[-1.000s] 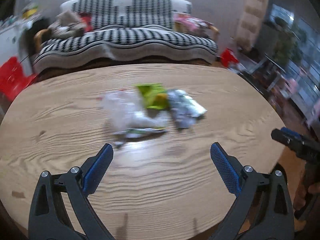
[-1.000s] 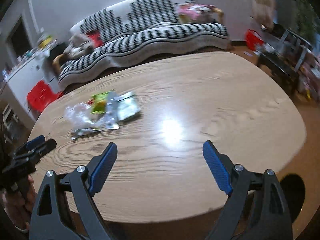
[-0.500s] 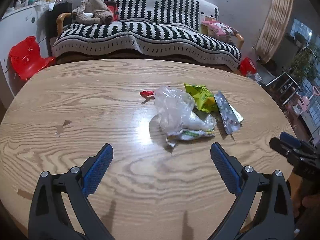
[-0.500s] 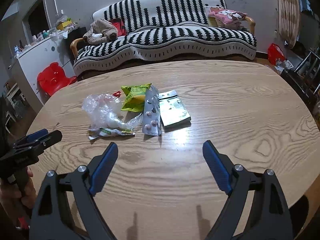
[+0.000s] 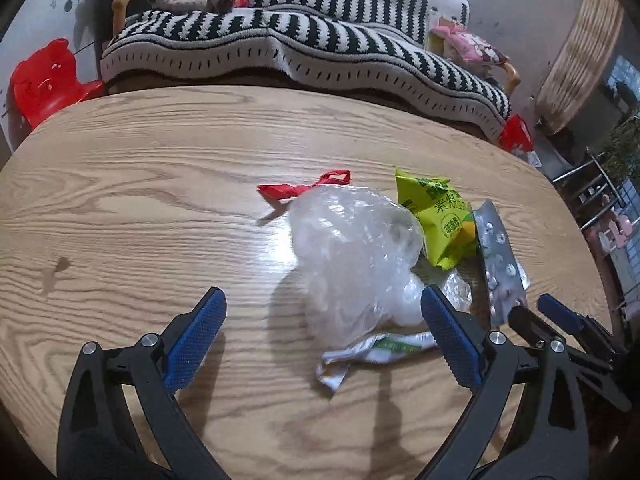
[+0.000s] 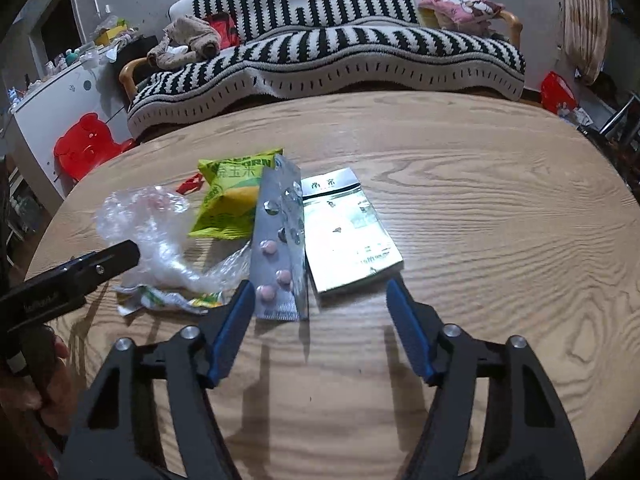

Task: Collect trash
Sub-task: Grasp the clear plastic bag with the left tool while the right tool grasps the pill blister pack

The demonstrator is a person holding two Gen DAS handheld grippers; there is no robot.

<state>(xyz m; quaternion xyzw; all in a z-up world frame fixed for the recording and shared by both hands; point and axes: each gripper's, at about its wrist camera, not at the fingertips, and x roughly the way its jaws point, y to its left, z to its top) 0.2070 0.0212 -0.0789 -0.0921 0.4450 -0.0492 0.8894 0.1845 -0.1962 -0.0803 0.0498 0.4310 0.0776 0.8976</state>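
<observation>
Two grippers over an oval wooden table (image 5: 140, 184), both with jaws spread wide and holding nothing. Left gripper (image 5: 322, 338) low above the near edge of the crumpled clear plastic bag (image 5: 356, 248), its right blue pad just beside the bag's lower fold. Right gripper (image 6: 320, 332) near the table, fingertips just short of the pill blister pack (image 6: 280, 248) and the silver foil packet (image 6: 348, 228). All the trash heaped together near the middle of the table: clear bag at the left, a torn white-and-green wrapper (image 5: 376, 350) under its near edge, a red scrap (image 5: 304, 188) behind it, a yellow-green snack pouch (image 5: 440, 220) touching the bag on the right, blister pack leaning over that pouch, foil packet flat beside the blister pack. Striped black-and-white sofa (image 6: 320, 48) beyond the table, red plastic stool (image 6: 86, 144) to its left.
</observation>
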